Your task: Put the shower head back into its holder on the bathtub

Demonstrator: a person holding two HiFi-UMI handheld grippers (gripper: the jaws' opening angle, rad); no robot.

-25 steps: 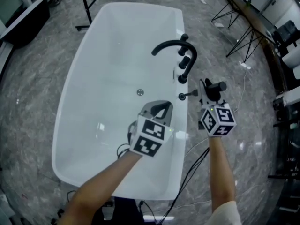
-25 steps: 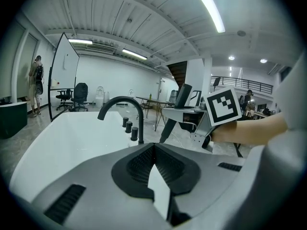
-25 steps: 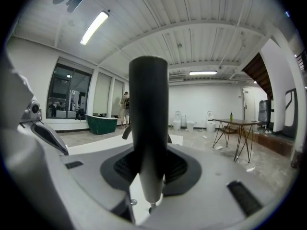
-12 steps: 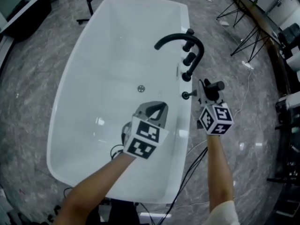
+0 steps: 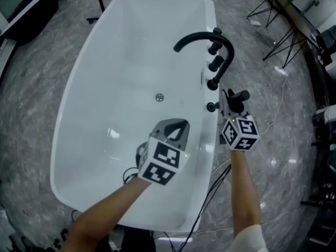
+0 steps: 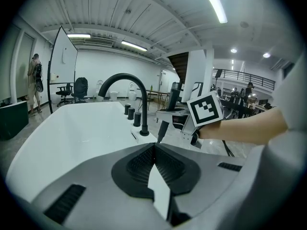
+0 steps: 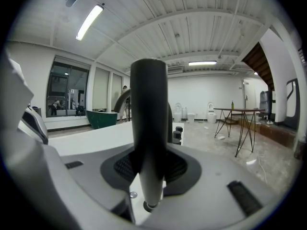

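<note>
Right gripper view: the shower head [image 7: 148, 104] is gripped upright between the right gripper's [image 7: 149, 164] jaws, with the bathtub [image 7: 91, 135] rim seen just beyond them. The left gripper's [image 6: 154, 150] jaws are closed on nothing.

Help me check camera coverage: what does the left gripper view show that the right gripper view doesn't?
Left only: the left gripper, shut and empty, plus the right gripper from outside, with its cube and the forearm. Right only: that gripper's pads clamping the shower head, close up. Both: the shower head, tub, black spout and knobs.
</note>
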